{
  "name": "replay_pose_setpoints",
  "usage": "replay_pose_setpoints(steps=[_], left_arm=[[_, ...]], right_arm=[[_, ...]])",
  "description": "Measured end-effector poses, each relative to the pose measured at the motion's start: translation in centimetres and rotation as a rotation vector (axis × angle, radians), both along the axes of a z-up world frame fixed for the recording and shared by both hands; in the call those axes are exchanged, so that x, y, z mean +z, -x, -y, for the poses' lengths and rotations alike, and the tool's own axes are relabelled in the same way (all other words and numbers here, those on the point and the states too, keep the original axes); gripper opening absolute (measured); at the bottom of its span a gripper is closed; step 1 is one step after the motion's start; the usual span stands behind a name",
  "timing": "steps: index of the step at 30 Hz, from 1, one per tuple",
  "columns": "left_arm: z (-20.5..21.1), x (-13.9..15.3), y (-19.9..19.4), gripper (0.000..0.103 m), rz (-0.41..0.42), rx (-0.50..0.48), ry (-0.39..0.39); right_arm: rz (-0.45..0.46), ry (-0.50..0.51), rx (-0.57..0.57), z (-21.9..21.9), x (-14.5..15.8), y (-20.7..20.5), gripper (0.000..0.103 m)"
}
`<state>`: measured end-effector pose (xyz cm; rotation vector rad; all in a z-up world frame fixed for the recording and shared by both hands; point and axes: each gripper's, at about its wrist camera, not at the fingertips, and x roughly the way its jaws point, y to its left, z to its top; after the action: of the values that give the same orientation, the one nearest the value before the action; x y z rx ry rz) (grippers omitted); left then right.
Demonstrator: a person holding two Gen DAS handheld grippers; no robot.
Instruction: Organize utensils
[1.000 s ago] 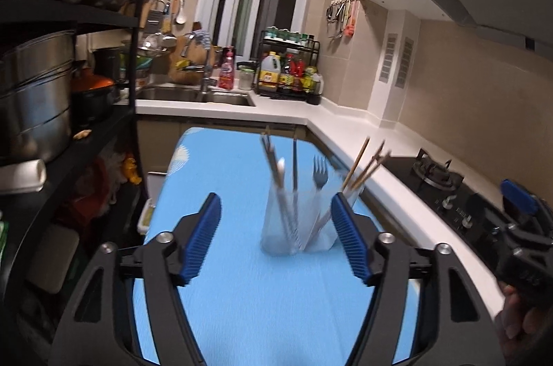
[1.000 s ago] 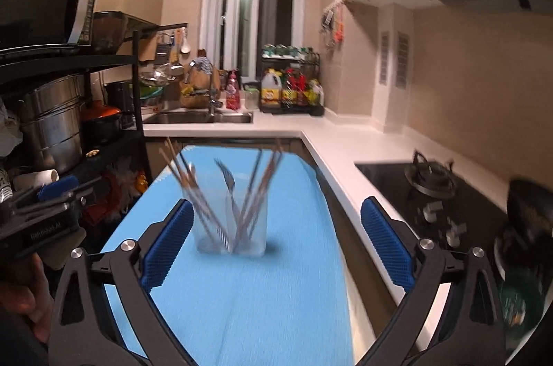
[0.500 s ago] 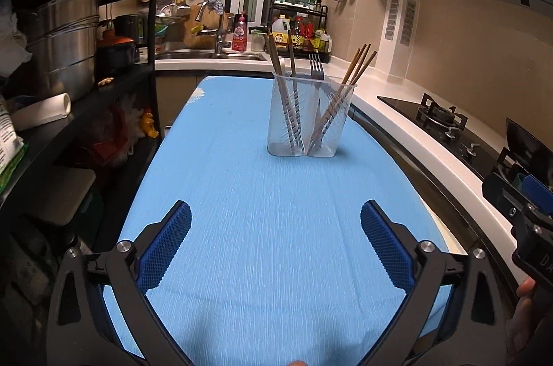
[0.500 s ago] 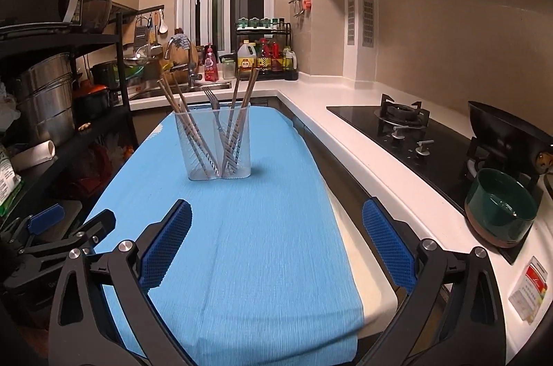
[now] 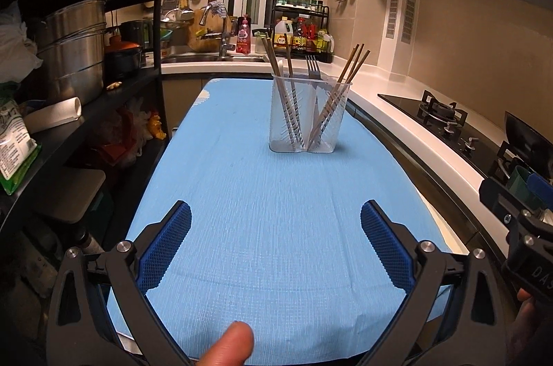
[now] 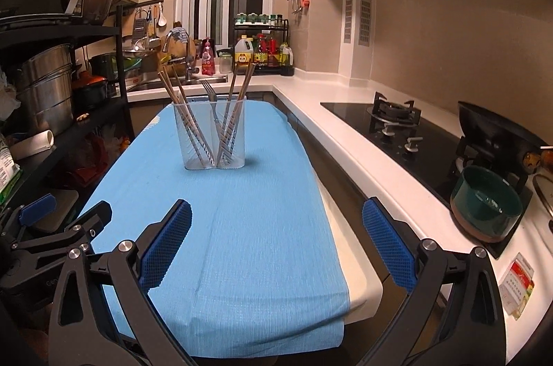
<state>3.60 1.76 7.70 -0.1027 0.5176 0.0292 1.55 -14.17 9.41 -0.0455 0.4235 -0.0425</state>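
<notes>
A clear plastic utensil holder (image 5: 307, 120) stands upright on the blue cloth (image 5: 269, 213) of a narrow table. It holds several wooden chopsticks (image 5: 347, 79) and a metal fork (image 5: 313, 67). It also shows in the right wrist view (image 6: 214, 137) with the chopsticks (image 6: 179, 103) and fork (image 6: 209, 92). My left gripper (image 5: 275, 245) is open and empty, low over the near end of the cloth, well short of the holder. My right gripper (image 6: 276, 245) is open and empty over the near right edge of the table.
A black shelf rack (image 5: 69, 110) with steel pots stands left of the table. A white counter (image 6: 345, 137) with a gas hob (image 6: 394, 117) and a green pot (image 6: 490, 207) runs along the right. A sink (image 5: 214, 54) and bottle rack (image 5: 300, 34) are at the far end.
Both grippers have drawn back from the holder toward the near end of the table. The left gripper's jaws, close around the holder a second ago, have opened wide.
</notes>
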Motion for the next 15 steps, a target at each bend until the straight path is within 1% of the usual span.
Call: replay_pose_setpoints(steps=[5,15], left_arm=[[0.71,0.10,0.33,0.095,0.009,-0.011,-0.018],[0.97,0.08,0.55,0.095,0.011,-0.019,-0.012]], right_arm=[[-0.001,-0.003,-0.010,0.27,0.02,-0.11,0.097],[-0.005,-0.004,-0.009,0.20,-0.23,-0.22,0.097]])
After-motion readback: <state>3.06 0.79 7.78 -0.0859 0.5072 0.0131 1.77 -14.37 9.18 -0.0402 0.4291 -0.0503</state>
